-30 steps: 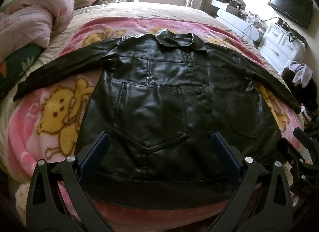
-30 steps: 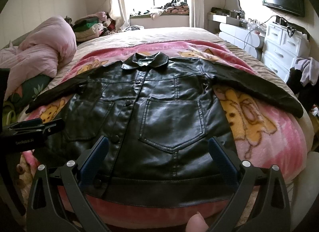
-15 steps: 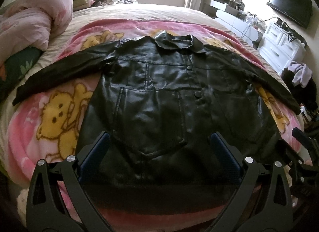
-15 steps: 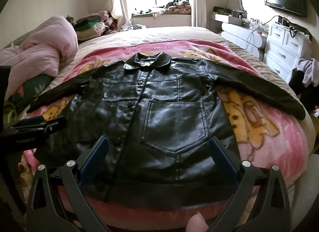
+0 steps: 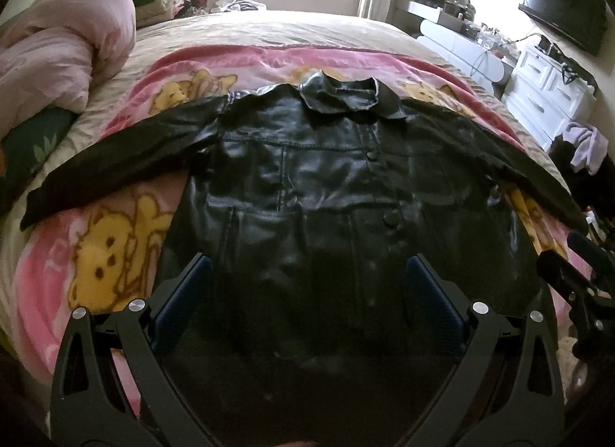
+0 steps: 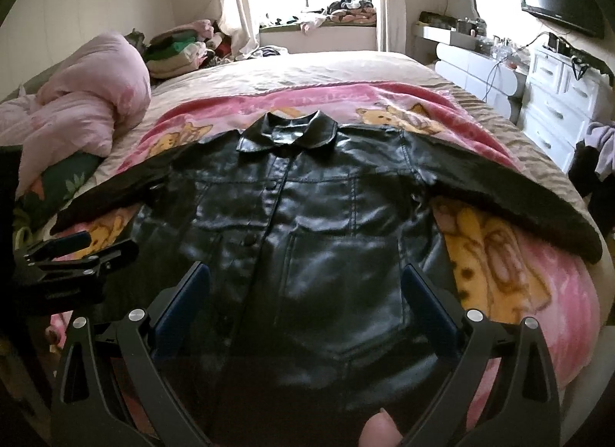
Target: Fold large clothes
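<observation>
Jacket (image 5: 307,193), black leather, fills centre of your left wrist view, front up on pink bear blanket (image 5: 96,254), sleeves spread to both edges. Your left gripper (image 5: 307,285) spread wide above hem, holding nothing.

Right wrist view: jacket centre frame, collar (image 6: 288,131) toward window. Your right gripper (image 6: 303,289) spread wide over pocket, empty.
</observation>
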Tool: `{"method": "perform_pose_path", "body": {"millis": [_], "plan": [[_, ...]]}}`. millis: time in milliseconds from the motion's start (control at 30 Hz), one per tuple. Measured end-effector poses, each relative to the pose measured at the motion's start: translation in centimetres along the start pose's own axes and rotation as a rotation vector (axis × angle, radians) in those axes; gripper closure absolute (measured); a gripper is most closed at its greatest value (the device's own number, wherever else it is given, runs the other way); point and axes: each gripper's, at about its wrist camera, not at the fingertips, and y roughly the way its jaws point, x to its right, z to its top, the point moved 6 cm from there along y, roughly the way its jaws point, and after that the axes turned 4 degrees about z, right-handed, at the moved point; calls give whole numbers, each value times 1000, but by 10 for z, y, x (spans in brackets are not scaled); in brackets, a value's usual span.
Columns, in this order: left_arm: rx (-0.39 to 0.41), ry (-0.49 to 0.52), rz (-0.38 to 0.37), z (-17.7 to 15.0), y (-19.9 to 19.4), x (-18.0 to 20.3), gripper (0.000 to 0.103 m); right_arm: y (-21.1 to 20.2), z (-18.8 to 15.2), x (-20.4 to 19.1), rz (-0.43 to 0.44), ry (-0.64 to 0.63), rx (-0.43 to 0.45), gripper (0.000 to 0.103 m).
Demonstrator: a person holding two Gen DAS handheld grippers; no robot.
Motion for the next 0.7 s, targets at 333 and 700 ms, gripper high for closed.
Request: {"method": "perform_pose_path", "body": {"millis": [333, 700], "plan": [[18, -16, 20, 41, 17, -8, 8, 20, 45, 11, -21, 18, 26, 4], [58, -65, 15, 83, 25, -8, 8, 47, 90, 31, 28, 73, 34, 4]]}}
